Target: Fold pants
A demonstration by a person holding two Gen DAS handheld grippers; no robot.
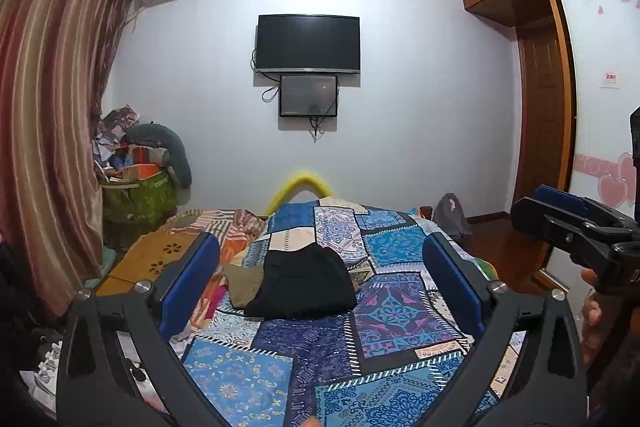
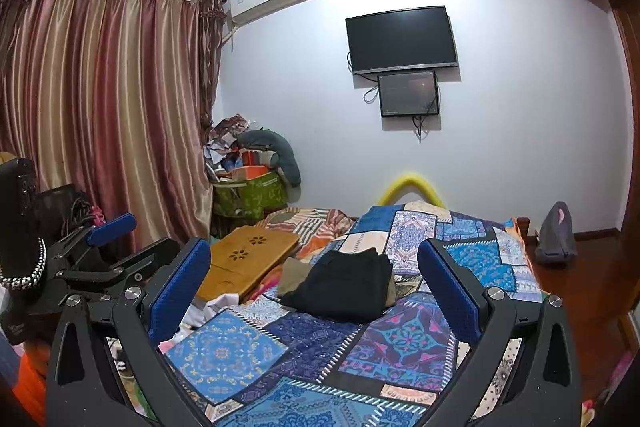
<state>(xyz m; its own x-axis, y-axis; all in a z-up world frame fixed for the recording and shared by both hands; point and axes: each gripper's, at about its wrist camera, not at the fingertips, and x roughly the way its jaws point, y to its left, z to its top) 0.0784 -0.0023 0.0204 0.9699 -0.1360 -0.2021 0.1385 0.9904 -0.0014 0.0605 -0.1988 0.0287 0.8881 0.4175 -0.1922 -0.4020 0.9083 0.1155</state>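
Note:
Folded black pants (image 1: 306, 283) lie in a compact stack on the blue patchwork bedspread (image 1: 360, 359), on top of an olive-khaki garment (image 1: 242, 281). They also show in the right wrist view (image 2: 344, 287), with the khaki garment (image 2: 291, 273) sticking out at the left. My left gripper (image 1: 320, 283) is open and empty, held back above the near part of the bed, apart from the pants. My right gripper (image 2: 314, 285) is open and empty too, beside it at the same distance. The right gripper also shows in the left wrist view (image 1: 560, 215).
A wooden lap tray (image 2: 248, 259) lies left of the pants. Striped bedding (image 1: 236, 227) and loose clothes sit at the bed's left side. A green bag (image 2: 252, 193) of clutter stands by the curtain (image 2: 100, 115). A grey bag (image 2: 556, 235) rests on the floor at right. A TV (image 1: 308, 43) hangs on the far wall.

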